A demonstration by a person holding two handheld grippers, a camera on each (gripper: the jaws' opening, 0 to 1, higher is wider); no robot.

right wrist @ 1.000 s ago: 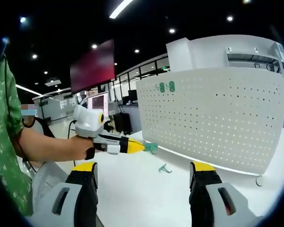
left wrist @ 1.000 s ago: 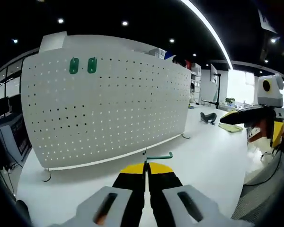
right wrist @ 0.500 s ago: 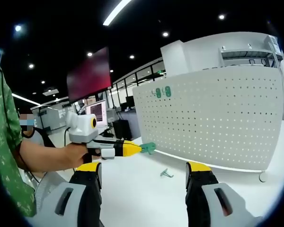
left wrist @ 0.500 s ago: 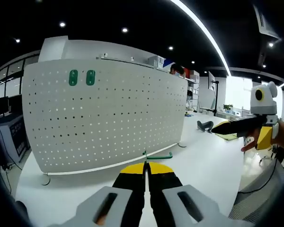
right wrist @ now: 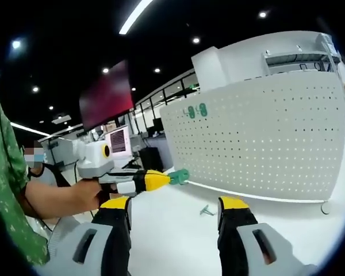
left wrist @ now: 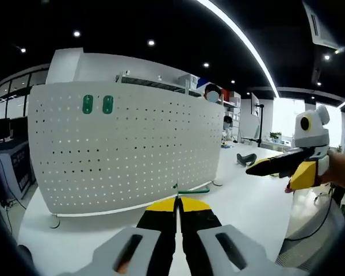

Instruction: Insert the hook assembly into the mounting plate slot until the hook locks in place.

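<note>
- My left gripper view looks along its jaws, facing the white pegboard (left wrist: 126, 146) fairly near.
- My right gripper view sits further back — angled across it.
- The 2 views share the pegboard and table (right wrist: 178, 241).

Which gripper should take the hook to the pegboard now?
Left. The left gripper is already shut on the green hook and faces the pegboard. The right gripper is open and holds nothing.

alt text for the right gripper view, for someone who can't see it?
The left gripper, held in a person's hand, grips a green hook in front of a white pegboard with two green pieces mounted near its top. The right gripper is open in the foreground, with another small green hook on the white table.
</note>
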